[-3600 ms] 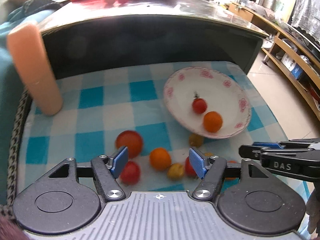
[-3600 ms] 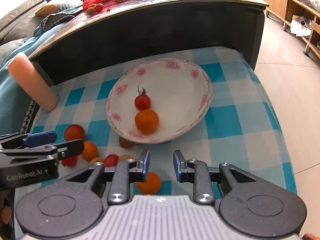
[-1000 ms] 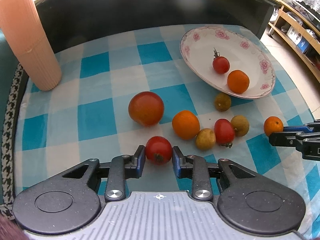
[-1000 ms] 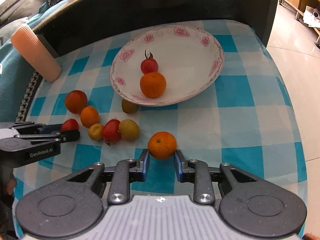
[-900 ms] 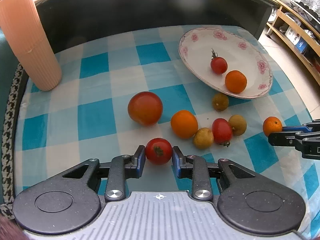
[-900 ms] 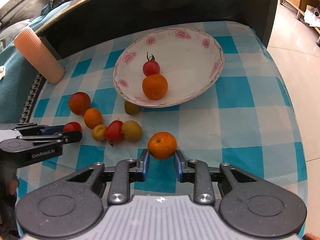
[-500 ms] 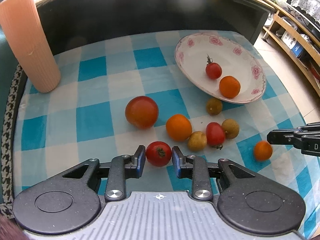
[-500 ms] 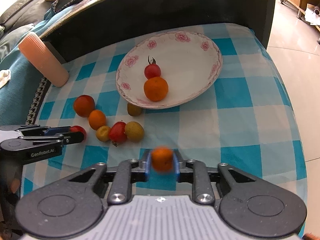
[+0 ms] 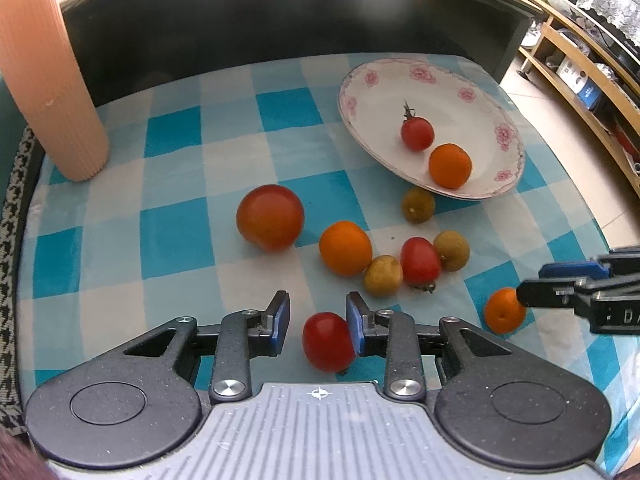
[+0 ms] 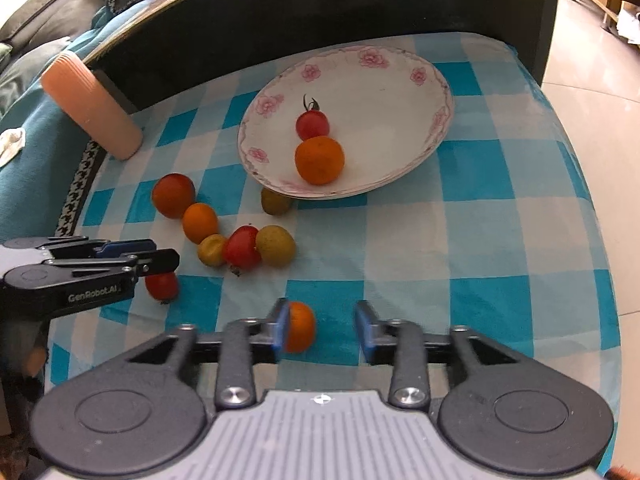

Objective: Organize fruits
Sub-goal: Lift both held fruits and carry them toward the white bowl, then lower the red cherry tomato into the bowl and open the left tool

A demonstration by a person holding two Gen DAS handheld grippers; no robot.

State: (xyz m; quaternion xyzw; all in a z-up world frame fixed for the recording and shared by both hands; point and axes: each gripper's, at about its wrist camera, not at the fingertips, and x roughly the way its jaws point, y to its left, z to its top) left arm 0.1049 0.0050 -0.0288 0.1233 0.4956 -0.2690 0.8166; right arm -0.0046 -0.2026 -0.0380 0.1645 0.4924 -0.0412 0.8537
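Both grippers have let go since half a second ago. Back then the left gripper point(image 9: 318, 316) squeezed a small red tomato point(image 9: 328, 342) and the right gripper point(image 10: 322, 326) squeezed a small orange point(image 10: 299, 332) — now the fingers on each are spread apart.

Low in the middle of the left wrist view, the tomato sits between the fingers and leans on the right-hand blue pad point(image 9: 354, 326), with a gap on the other side. Low in the middle of the right wrist view, the orange touches the left-hand blue pad point(image 10: 281, 328), and the other pad is well away. Whether either fruit rests on the checked cloth point(image 9: 180, 216) or is dropping, I cannot tell.

So neither fruit got to the flowered plate point(image 10: 400, 76), near the top middle of the right view, which holds only one tomato and one orange. More fruit lies on the cloth just below the plate — a big tomato point(image 9: 270, 216), another orange point(image 9: 346, 248) and some little yellow-brown ones. I think both fruits must be picked up again, and most of the job is still left.
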